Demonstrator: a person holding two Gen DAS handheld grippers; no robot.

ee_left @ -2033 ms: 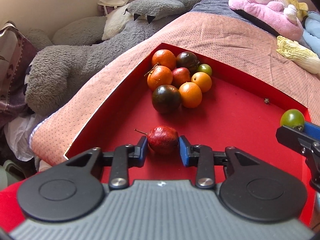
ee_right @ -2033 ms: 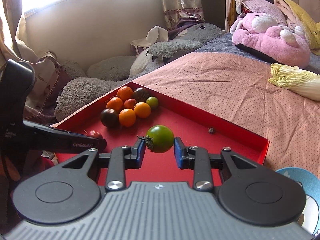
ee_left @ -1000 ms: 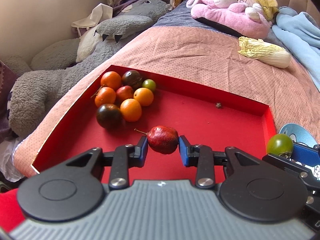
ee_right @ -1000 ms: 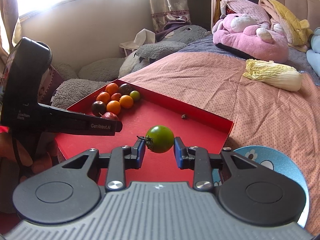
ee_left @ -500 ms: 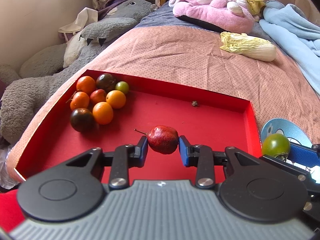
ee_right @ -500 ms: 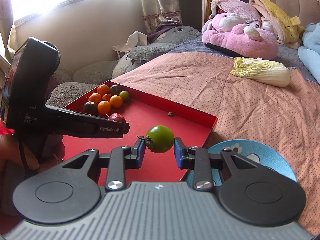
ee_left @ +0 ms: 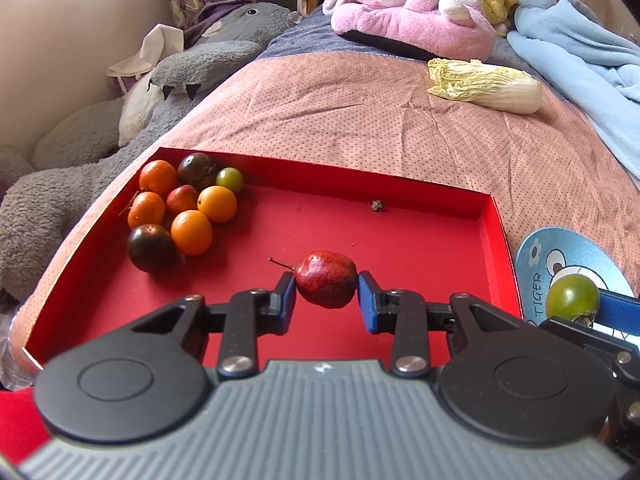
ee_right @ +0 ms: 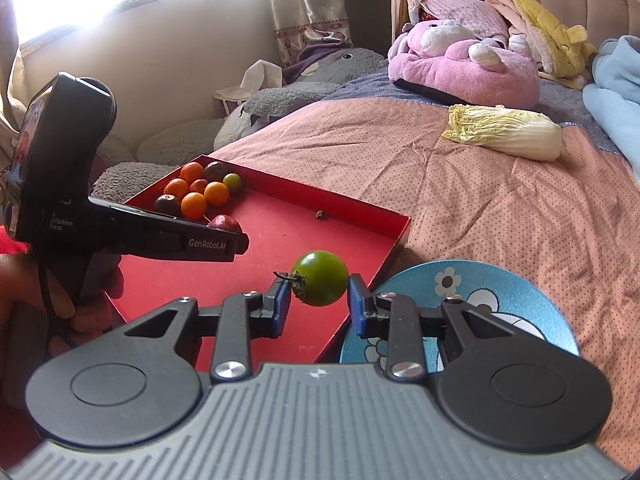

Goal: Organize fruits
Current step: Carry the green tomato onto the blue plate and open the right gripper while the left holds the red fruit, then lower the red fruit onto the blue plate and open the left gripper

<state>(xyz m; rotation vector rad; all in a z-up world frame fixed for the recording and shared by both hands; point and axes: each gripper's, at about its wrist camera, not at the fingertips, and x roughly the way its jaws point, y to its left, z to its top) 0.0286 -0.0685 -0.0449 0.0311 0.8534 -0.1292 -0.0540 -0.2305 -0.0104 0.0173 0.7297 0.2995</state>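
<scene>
Between the left hand-held gripper (ee_left: 326, 298) pads a red fruit (ee_left: 326, 279) is clamped; a green tomato (ee_right: 320, 283) is pinched by the right hand-held gripper (ee_right: 319, 305), with release onto the blue plate (ee_right: 496, 300) just ahead judged next.

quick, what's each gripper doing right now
left gripper: shut on the red fruit
right gripper: shut on the green tomato

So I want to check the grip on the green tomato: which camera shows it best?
The right wrist view: the green tomato sits centred between the blue pads of the right hand-held gripper, stem leftward. The left wrist view catches it only at the right edge, its lower part hidden behind the gripper.
</scene>
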